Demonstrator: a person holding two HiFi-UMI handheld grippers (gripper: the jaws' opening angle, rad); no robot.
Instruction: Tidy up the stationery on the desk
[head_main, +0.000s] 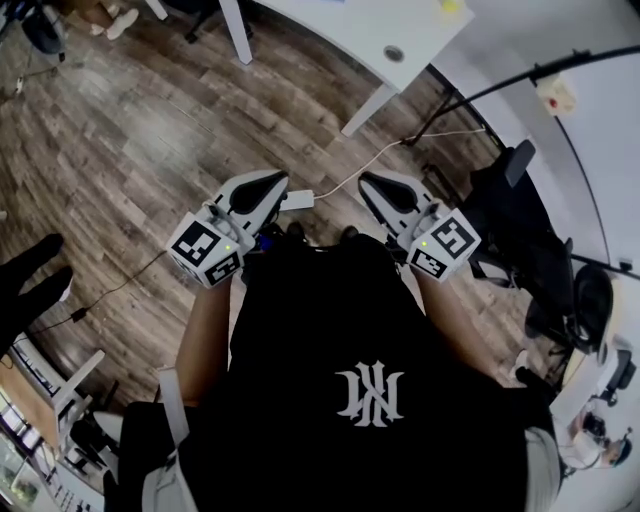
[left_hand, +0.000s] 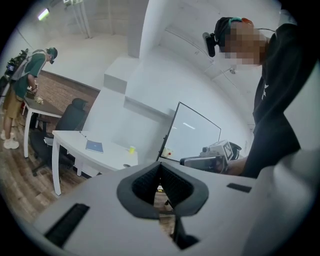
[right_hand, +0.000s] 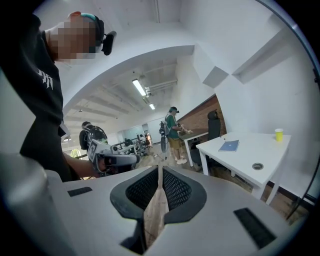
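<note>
Trouble looked likeliest on the approach: the left gripper (head_main: 268, 188) and the right gripper (head_main: 380, 190) were both closed and empty, well apart from the desk (right_hand: 245, 155) where the notebook (right_hand: 229, 145) and cup (right_hand: 278, 134) lay, so unopened jaws might shove them.

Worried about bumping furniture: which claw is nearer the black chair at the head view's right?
Right. The right claw sits just left of the black chair in the head view; the left claw is farther left, beyond the right one.
</note>
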